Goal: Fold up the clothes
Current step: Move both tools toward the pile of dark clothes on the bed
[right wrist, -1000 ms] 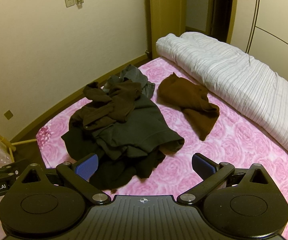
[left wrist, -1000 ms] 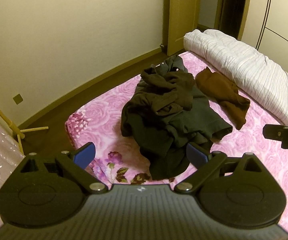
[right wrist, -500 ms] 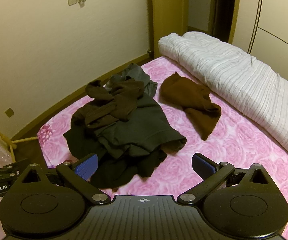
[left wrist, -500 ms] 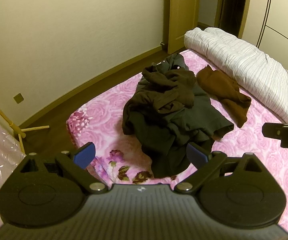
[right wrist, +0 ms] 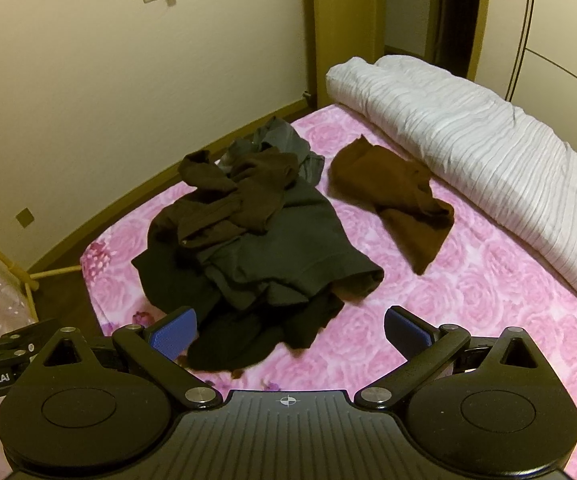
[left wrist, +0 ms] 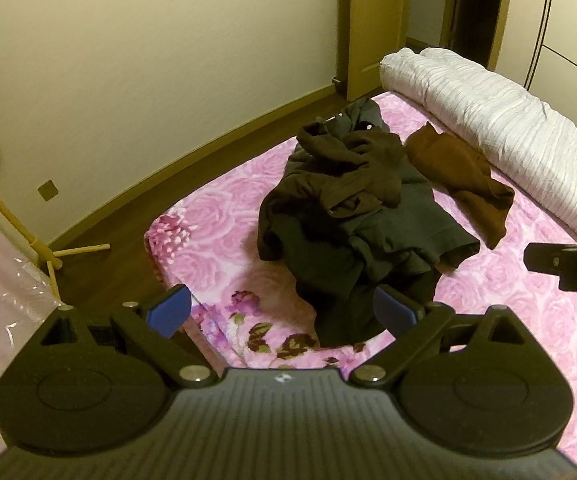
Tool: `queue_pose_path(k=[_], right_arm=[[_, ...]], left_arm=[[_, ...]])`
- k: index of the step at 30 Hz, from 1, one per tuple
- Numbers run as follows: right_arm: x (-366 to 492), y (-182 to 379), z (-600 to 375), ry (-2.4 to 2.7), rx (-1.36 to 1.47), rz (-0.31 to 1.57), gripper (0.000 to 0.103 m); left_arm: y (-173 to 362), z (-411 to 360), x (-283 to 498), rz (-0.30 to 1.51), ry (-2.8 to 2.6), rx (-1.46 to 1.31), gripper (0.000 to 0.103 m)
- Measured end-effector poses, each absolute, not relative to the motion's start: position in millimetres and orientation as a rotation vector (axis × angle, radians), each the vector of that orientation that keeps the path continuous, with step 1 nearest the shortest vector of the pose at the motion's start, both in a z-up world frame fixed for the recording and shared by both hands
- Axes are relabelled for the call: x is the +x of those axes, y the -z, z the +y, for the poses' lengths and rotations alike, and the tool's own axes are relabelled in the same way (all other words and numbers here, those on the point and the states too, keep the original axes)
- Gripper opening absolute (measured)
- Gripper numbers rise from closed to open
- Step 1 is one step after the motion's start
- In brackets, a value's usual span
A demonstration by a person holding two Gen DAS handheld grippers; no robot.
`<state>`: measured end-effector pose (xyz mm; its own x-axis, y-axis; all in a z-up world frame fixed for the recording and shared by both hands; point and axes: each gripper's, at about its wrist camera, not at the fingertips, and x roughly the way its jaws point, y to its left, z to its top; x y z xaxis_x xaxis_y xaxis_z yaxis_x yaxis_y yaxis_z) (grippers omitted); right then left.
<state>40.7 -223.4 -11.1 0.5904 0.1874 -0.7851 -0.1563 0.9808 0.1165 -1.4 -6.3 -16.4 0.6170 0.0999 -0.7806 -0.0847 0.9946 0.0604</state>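
The bed (right wrist: 468,280) wears a pink rose-print cover; a heap (right wrist: 256,240) of dark clothes lies crumpled near its left corner; a brown garment (right wrist: 396,196) lies apart, just right of the heap; a rolled white quilt (right wrist: 480,152) runs along the bed's far right side, close beside the brown garment.

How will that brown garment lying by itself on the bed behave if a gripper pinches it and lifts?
The brown garment lies crumpled and creased, so it will probably hang limp. It lies apart from the dark pile, so it should lift free without dragging others. It looks light.
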Motion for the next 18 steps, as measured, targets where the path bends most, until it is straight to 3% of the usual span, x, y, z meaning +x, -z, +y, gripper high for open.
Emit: queue_pose_path(k=[18], right_arm=[[64,24,-198,-0.182,0.042,0.949,0.103]], left_arm=[[34,24,29,0.925,-0.084,0.013,0.096]])
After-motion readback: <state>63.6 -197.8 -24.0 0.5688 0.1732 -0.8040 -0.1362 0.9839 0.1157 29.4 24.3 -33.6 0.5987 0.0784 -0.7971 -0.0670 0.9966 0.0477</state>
